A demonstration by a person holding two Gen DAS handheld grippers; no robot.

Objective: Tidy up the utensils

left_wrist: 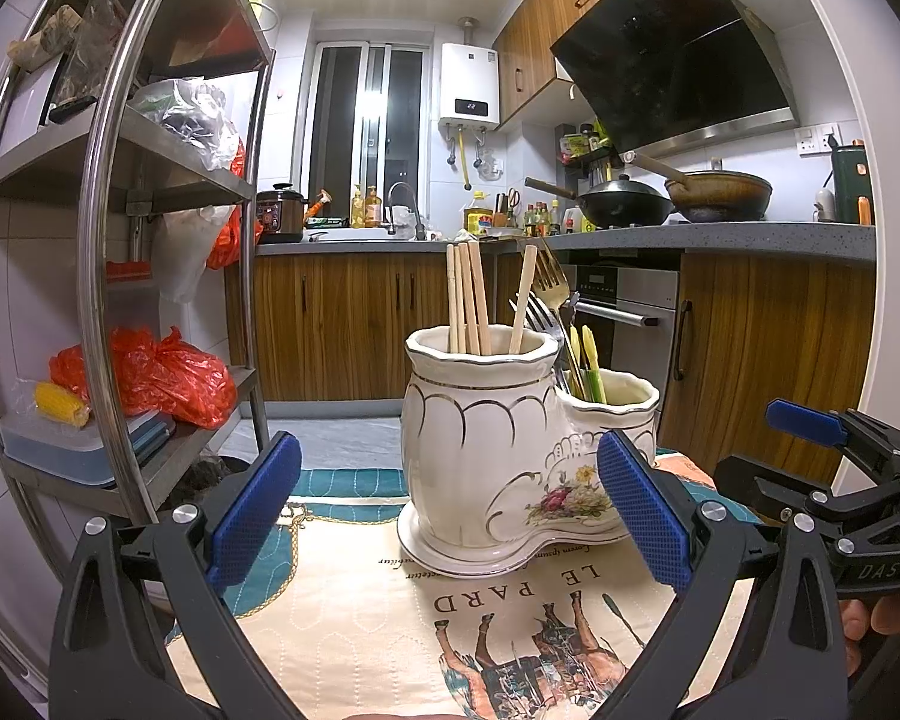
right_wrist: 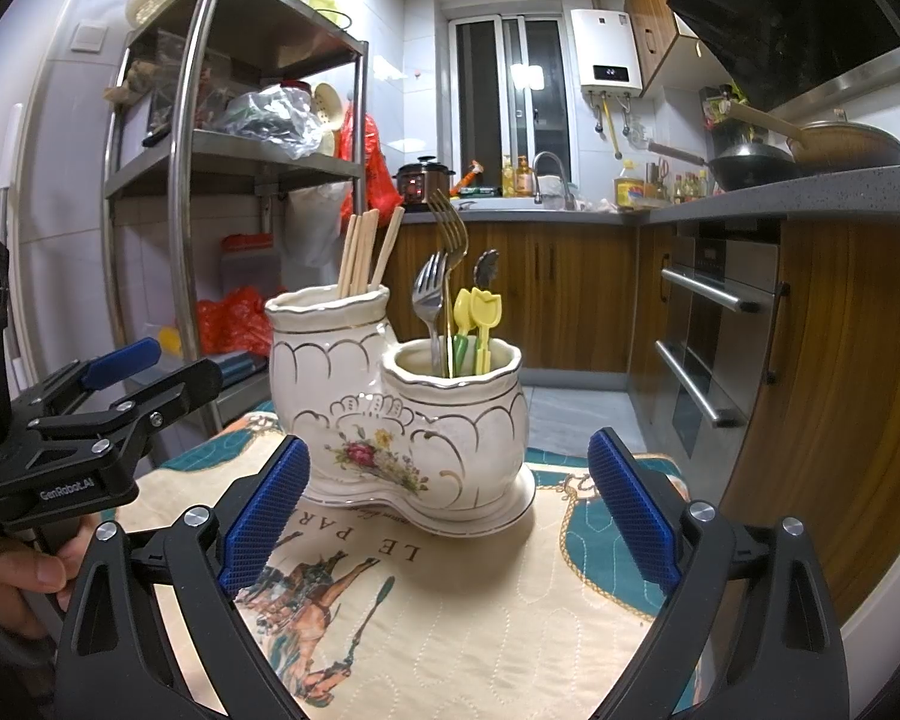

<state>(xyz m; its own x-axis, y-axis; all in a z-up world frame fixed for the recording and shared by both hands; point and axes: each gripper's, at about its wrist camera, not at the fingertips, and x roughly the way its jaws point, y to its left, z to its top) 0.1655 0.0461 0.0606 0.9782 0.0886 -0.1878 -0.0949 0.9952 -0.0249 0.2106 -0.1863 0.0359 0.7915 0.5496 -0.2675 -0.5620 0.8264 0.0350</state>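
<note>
Both your grippers are empty. From the left wrist, your left gripper [left_wrist: 450, 516] is spread wide, touching nothing, with the ceramic utensil holder [left_wrist: 498, 444] on the tablecloth [left_wrist: 354, 612] just ahead. From the right wrist, your right gripper [right_wrist: 450, 510] gapes equally wide before the holder, chopsticks [right_wrist: 363, 252] in its taller cup, forks [right_wrist: 438, 282] in the shorter.

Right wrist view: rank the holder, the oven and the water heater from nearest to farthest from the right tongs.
1. Holder: on the cloth just ahead of the open right tongs.
2. Oven: right side, under the counter.
3. Water heater: far wall, beside the window.
</note>
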